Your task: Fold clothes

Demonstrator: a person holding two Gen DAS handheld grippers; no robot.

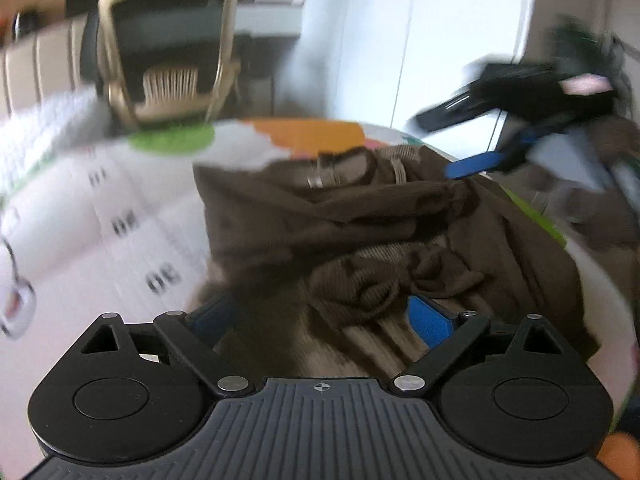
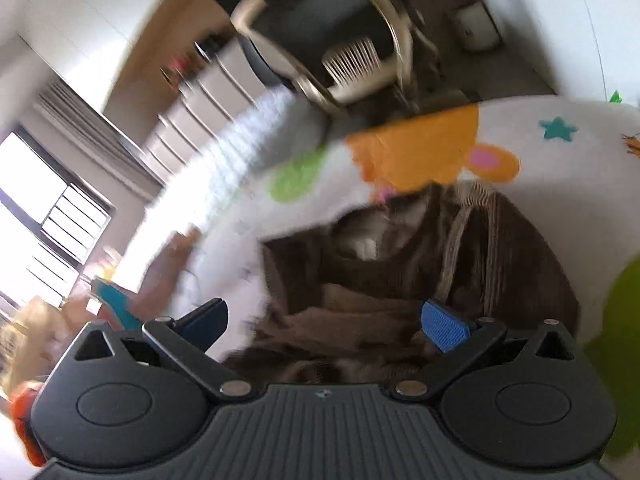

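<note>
Your left gripper (image 1: 320, 316) has its two blue-padded fingers (image 1: 430, 320) wide apart, and nothing is pressed between them. They point down at a dark brown corduroy garment (image 1: 360, 216) that lies crumpled just under and ahead of them. Your right gripper (image 2: 326, 320) is also spread wide and holds nothing; its blue pads (image 2: 444, 324) stand over the near edge of the same brown garment (image 2: 400, 280). In the left view you see this right gripper (image 1: 476, 164) from the side, above the far right part of the cloth.

The garment rests on a white cover with orange, green and pink shapes (image 2: 416, 148), near its middle, with a ribbed lighter band and a neck opening turned away from you. Behind the cover stands a beige-framed office chair with a dark back (image 1: 168, 52). A bright window with slats (image 2: 52, 216) is at the left of the right view. Both views are blurred.
</note>
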